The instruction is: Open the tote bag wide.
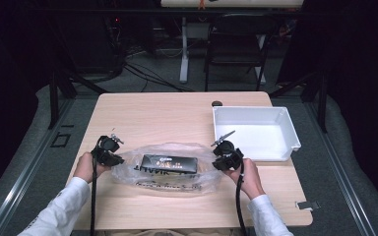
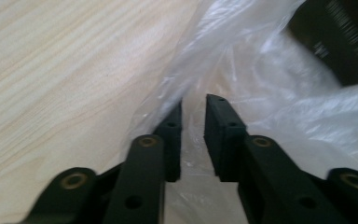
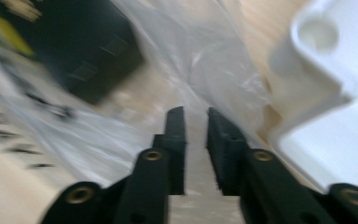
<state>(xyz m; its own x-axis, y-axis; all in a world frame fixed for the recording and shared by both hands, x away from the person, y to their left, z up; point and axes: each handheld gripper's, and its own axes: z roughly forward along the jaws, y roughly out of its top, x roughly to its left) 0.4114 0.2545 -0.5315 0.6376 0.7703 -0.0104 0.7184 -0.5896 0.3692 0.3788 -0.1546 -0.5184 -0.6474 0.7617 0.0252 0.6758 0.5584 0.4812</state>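
Note:
A clear plastic bag (image 1: 177, 186) lies on the wooden table (image 1: 152, 113) with a black box (image 1: 170, 163) inside it. My left gripper (image 1: 115, 159) is at the bag's left end. In the left gripper view its jaws (image 2: 194, 105) stand slightly apart, with the bag's film (image 2: 242, 79) running between them and the black box (image 2: 345, 37) beyond. My right gripper (image 1: 218, 164) is at the bag's right end. Its jaws (image 3: 196, 112) also show a narrow gap, pointing at the crumpled film (image 3: 200, 51), with the box (image 3: 84, 51) to the left.
A white bin (image 1: 256, 135) stands at the table's right, just behind my right gripper; its corner (image 3: 317, 88) shows close by. A small dark round thing (image 1: 217, 103) sits at the table's far edge. A folding chair (image 1: 236, 44) stands beyond the table.

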